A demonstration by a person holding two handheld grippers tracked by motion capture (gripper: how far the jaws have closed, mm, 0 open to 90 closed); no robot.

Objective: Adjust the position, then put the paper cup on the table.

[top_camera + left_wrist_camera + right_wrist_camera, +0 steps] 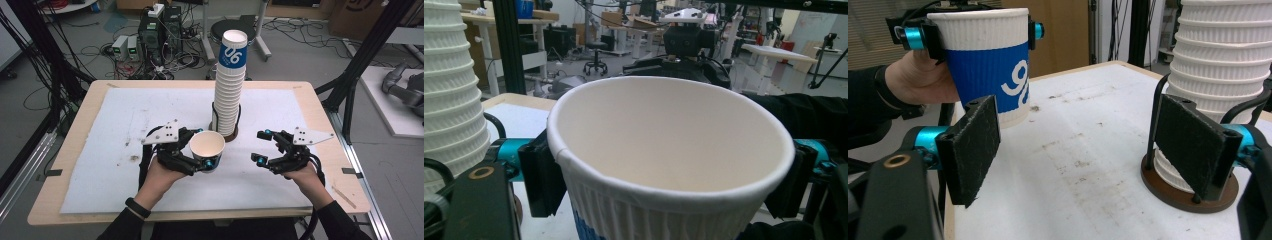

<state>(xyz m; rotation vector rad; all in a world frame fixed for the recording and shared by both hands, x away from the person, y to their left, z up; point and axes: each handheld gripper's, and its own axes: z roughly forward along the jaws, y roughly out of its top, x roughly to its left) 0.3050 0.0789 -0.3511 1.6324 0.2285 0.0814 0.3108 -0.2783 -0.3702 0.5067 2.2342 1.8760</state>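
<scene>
High view is showing one loose cup (207,146) and one stack (230,85); the left gripper (200,148) is clamping the cup's rim, while the right gripper (261,145) is hanging open, empty.

- Bottom of the held cup (664,165) cut off by the left gripper view's lower edge
- Top of the cup stack (1223,65) chopped off in the right gripper view
- Floor clutter behind the tabletop (300,92) too small to make out
</scene>
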